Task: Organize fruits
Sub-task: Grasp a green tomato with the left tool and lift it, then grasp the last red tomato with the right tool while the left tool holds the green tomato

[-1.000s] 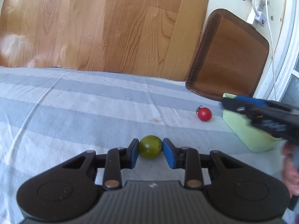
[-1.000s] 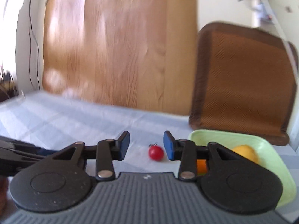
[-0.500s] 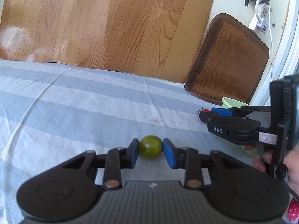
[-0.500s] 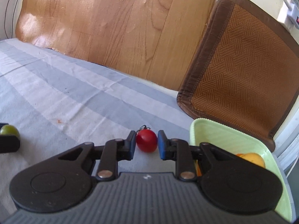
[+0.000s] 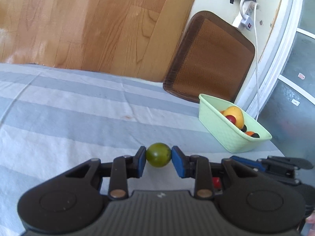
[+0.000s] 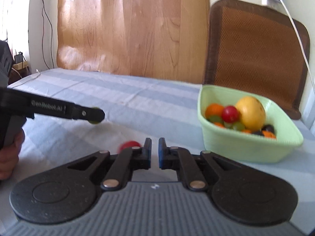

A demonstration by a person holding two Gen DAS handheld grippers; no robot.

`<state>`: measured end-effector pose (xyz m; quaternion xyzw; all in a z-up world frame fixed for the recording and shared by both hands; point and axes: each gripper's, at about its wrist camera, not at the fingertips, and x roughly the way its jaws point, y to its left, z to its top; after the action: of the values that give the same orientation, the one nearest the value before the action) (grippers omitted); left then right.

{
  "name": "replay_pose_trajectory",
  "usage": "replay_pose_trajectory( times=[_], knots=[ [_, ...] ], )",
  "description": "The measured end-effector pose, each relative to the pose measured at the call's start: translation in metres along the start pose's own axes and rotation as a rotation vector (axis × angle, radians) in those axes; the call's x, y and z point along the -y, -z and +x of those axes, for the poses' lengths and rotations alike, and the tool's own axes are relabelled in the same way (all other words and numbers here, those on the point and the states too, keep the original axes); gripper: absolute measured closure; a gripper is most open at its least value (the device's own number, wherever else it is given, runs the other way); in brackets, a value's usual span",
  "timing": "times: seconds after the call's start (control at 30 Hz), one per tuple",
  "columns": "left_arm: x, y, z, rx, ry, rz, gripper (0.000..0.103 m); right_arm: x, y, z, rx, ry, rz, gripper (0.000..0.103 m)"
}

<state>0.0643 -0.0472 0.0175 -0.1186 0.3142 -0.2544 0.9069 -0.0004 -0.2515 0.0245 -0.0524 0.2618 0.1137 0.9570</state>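
My left gripper [image 5: 158,158] is shut on a round green fruit [image 5: 158,155] and holds it above the striped cloth; it also shows in the right wrist view [image 6: 94,116] at the left. My right gripper [image 6: 155,147] is shut with nothing between its pads. A small red fruit [image 6: 129,145] lies on the cloth just left of its left finger; a red patch [image 5: 216,181] shows in the left wrist view. A light green basket [image 6: 244,147] holds several fruits, with a yellow one [image 6: 250,113] on top; it stands to the right [image 5: 220,129].
A blue and white striped cloth [image 5: 69,118] covers the surface. A brown woven mat [image 6: 254,45] leans on the wall behind the basket. A white cable [image 5: 256,59] hangs from a wall socket. Wood panelling [image 5: 88,25] stands at the back.
My right gripper closed around the red fruit, then drew back and shut empty; the fruit now lies left of its fingers. My left gripper kept the green fruit and swung toward the basket.
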Motion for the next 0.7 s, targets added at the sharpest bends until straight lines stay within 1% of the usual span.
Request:
replay_pose_trajectory(
  times=[0.03, 0.1, 0.17, 0.23, 0.27, 0.3, 0.37, 0.4, 0.47, 0.6, 0.63, 0.67, 0.7],
  knots=[
    [0.001, 0.001, 0.001, -0.004, 0.002, -0.006, 0.074, 0.003, 0.003, 0.003, -0.01, 0.006, 0.012, 0.091],
    [0.004, 0.003, 0.0, -0.008, -0.003, -0.014, 0.074, 0.009, 0.003, 0.005, -0.021, -0.011, 0.05, 0.09],
    [0.007, 0.006, -0.002, -0.014, 0.003, -0.028, 0.074, 0.014, 0.002, 0.003, -0.004, -0.031, 0.091, 0.089],
    [0.009, 0.01, -0.005, -0.018, 0.019, -0.036, 0.074, 0.015, 0.001, -0.006, 0.03, -0.06, 0.113, 0.086],
    [0.01, 0.012, -0.007, -0.018, 0.022, -0.032, 0.074, 0.015, 0.001, -0.012, 0.052, -0.083, 0.127, 0.077],
    [0.011, 0.014, -0.009, -0.016, 0.021, -0.027, 0.074, 0.014, 0.002, -0.019, 0.075, -0.109, 0.141, 0.062],
    [0.012, 0.015, -0.009, -0.018, 0.018, -0.022, 0.074, 0.01, 0.001, -0.023, 0.105, -0.126, 0.136, 0.047],
    [0.013, 0.016, -0.008, -0.021, 0.012, -0.019, 0.074, 0.007, 0.0, -0.021, 0.108, -0.12, 0.116, 0.047],
    [0.013, 0.016, -0.007, -0.022, 0.005, -0.019, 0.074, 0.002, -0.004, -0.008, 0.073, -0.101, 0.081, 0.047],
    [0.01, 0.016, -0.009, -0.015, -0.005, -0.035, 0.074, -0.006, -0.006, 0.015, -0.013, -0.125, 0.043, 0.048],
    [0.01, 0.016, -0.009, -0.014, -0.006, -0.038, 0.074, -0.01, -0.006, 0.02, -0.051, -0.136, 0.027, 0.051],
    [0.01, 0.016, -0.009, -0.013, -0.008, -0.038, 0.074, -0.012, -0.006, 0.022, -0.059, -0.136, 0.014, 0.057],
    [0.012, 0.016, -0.009, -0.013, -0.014, -0.033, 0.074, -0.014, -0.006, 0.021, -0.051, -0.132, 0.002, 0.067]
  ],
)
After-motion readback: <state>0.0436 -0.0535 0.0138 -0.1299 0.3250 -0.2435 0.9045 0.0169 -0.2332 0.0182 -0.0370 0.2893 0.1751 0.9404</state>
